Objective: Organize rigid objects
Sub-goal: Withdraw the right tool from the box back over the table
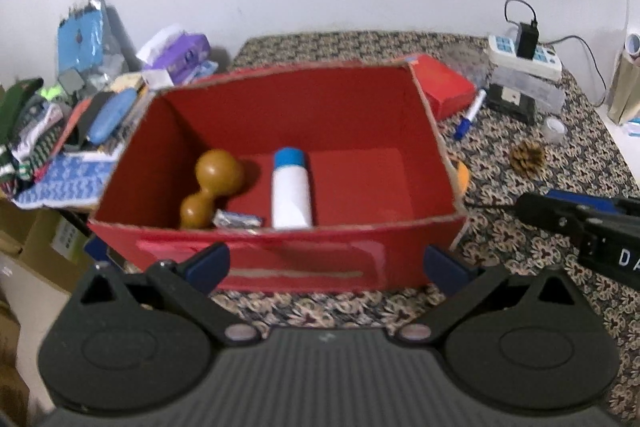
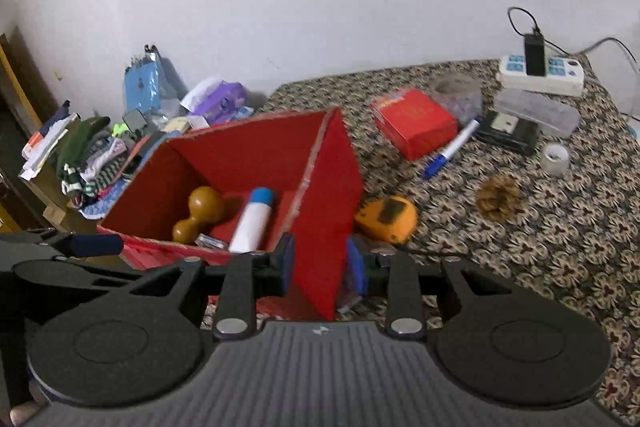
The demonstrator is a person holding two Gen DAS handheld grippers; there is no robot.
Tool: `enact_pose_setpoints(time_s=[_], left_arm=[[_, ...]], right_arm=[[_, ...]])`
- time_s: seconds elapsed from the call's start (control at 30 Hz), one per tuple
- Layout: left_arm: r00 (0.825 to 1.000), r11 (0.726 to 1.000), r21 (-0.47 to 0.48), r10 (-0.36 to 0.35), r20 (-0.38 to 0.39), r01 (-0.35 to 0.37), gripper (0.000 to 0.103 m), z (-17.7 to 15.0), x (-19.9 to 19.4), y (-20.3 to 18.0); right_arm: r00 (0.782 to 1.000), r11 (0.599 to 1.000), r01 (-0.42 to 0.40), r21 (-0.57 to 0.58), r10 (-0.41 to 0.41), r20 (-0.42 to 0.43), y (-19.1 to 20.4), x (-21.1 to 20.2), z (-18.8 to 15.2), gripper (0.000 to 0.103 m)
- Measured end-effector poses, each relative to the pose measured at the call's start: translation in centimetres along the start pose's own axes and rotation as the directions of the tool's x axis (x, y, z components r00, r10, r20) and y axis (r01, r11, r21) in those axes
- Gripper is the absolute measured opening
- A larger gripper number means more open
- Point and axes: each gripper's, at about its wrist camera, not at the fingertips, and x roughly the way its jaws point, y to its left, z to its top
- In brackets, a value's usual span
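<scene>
An open red cardboard box (image 1: pixel 280 259) (image 2: pixel 324 187) stands on the patterned tablecloth. In it lie a brown wooden dumbbell-shaped piece (image 1: pixel 212 183) (image 2: pixel 200 211), a white bottle with a blue cap (image 1: pixel 291 191) (image 2: pixel 254 219) and a small foil packet (image 1: pixel 236 219). My left gripper (image 1: pixel 326 265) is wide open just in front of the box's near wall, with nothing between its fingers. My right gripper (image 2: pixel 321 263) (image 1: pixel 532 207) hovers by the box's near right corner. Its jaws stand narrowly apart with nothing pinched between them.
Right of the box lie an orange tape measure (image 2: pixel 386 219), a blue-capped marker (image 2: pixel 452 149), a small red carton (image 2: pixel 412 123), a pine cone (image 2: pixel 498 199), a tape roll (image 2: pixel 555 159), a clear case (image 2: pixel 536 111) and a power strip (image 2: pixel 540 75). Clothes and packets (image 1: pixel 80 115) pile up at left.
</scene>
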Motion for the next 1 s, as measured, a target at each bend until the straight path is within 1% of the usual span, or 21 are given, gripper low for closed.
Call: enact_pose_setpoints(time_s=[0.1,0.23,0.4,0.57,0.8,1.0], left_arm=[[1.000,1.000,0.010,-0.001,-0.011,0.001,0.102,-0.5,0.2,-1.5],[0.999,1.000,0.019,-0.019,-0.033,0.020,0.102,-0.6,0.6,-3.4],[0.999,0.999,0.047,-0.020,-0.033,0.022,0.102,-0.8,0.6,-5.8],[0.999,0.998,0.063,-0.023,-0.044,0.025,0.102,-0.8,0.9,-7.6],[0.999,0.996,0.091,-0.015,-0.046,0.019,0.102,-1.0,1.0,-9.5],[0.998,0.995,0.095,-0.008,-0.069,0.014,0.102,-1.5,1.6,-10.1]], right_arm=[[1.000,1.000,0.015,0.000,-0.015,-0.015,-1.1,-0.4,-0.3,0.014],[0.999,0.999,0.032,-0.015,-0.032,-0.027,-2.1,-1.0,-0.7,0.014],[0.998,0.998,0.050,-0.039,-0.051,-0.032,-3.7,-1.7,-0.9,0.014],[0.997,0.998,0.059,-0.031,-0.060,-0.044,-5.5,-2.2,-1.3,0.014],[0.997,0.998,0.060,-0.002,-0.060,-0.048,-7.1,-2.8,-2.0,0.014],[0.997,0.998,0.053,0.020,-0.052,-0.065,-7.9,-2.6,-2.6,0.014]])
